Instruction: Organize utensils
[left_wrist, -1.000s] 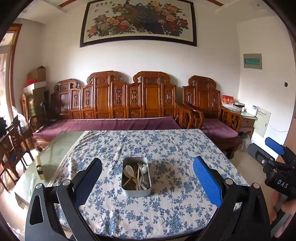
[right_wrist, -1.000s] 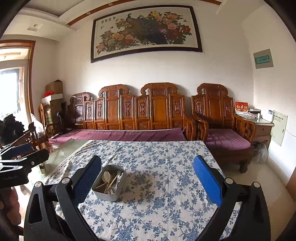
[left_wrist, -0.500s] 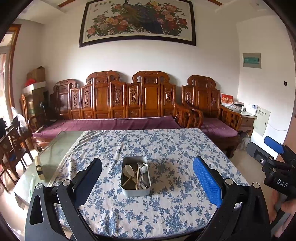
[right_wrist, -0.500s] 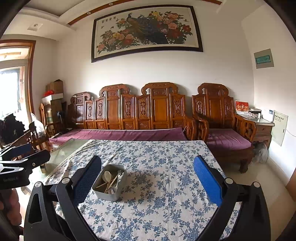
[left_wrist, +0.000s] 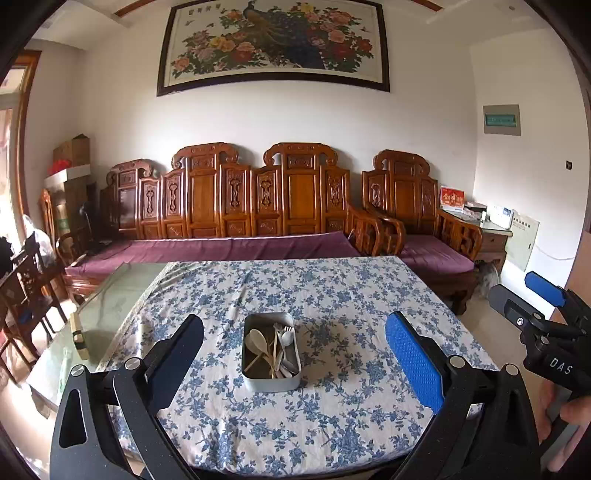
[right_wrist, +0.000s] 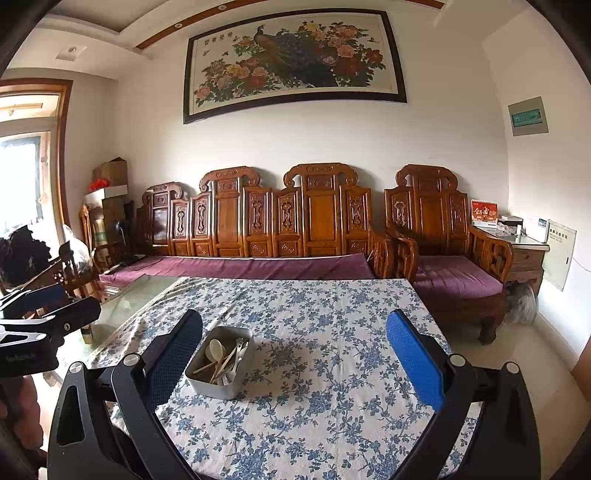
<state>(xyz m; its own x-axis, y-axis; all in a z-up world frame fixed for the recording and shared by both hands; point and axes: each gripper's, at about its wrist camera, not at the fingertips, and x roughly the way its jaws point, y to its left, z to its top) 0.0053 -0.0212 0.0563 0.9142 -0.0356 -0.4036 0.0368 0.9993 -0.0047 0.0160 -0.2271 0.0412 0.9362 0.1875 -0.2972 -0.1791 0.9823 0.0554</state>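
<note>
Metal tin (left_wrist: 271, 350) sits mid-table on the blue-flower tablecloth (left_wrist: 332, 406), w/ all utensils (left_wrist: 275, 349) inside it: pale wooden spoon, chopsticks, white plastic fork/spoon, jumbled together, not sorted by type. Nothing loose on the cloth that I can see. Vs 1 s ago: basically no change — tin in same spot, contents same, both cams drift only a hair. So no progress on the task in this interval.

Left gripper (left_wrist: 293, 354) hangs back from the near table edge, fingers wide apart, holding nothing; tin lines up between them but well ahead. Right gripper (right_wrist: 293, 354) same: spread wide, nothing held, tin off toward its left finger. Each gripper shows at the edge of the other's view, held in a hand (left_wrist: 565, 417).

Scene fits 2 readings: utensils gathered into the tin already, or piled there waiting to be sorted out. Can't settle which
</note>
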